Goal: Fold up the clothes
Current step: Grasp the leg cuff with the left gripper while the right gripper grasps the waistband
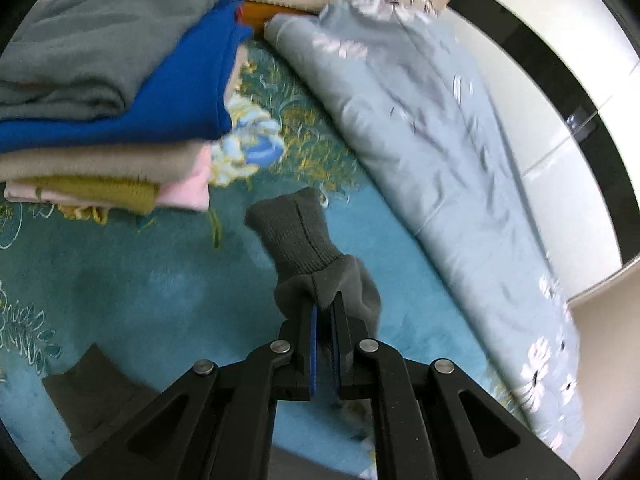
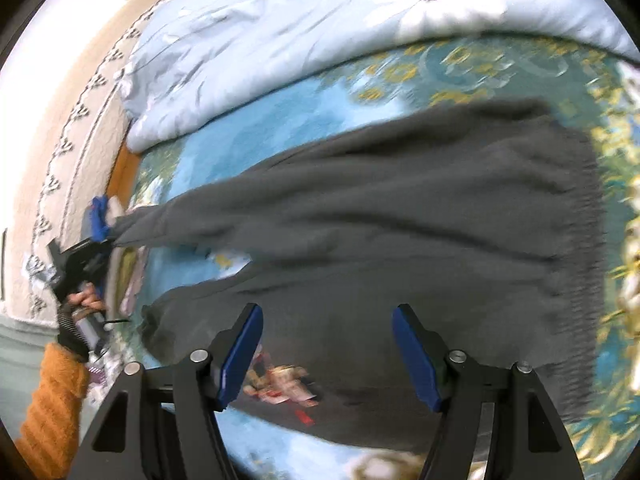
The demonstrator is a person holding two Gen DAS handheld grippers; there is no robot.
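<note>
Teal flowered carpet fills my view, with a pale blue quilt along its edge and a stack of folded clothes beside it. On it I see the dark grey sweater spread flat, one sleeve lifted. My left gripper pinches that sleeve's cuff tight; my right gripper hangs wide above the sweater, gripping nothing.

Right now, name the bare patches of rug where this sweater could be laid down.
Bare blue rug lies between the folded stack and the light quilt, beneath the left gripper clamping the grey sleeve. Crowded: the sweater body fills the rug under the open right gripper.
</note>
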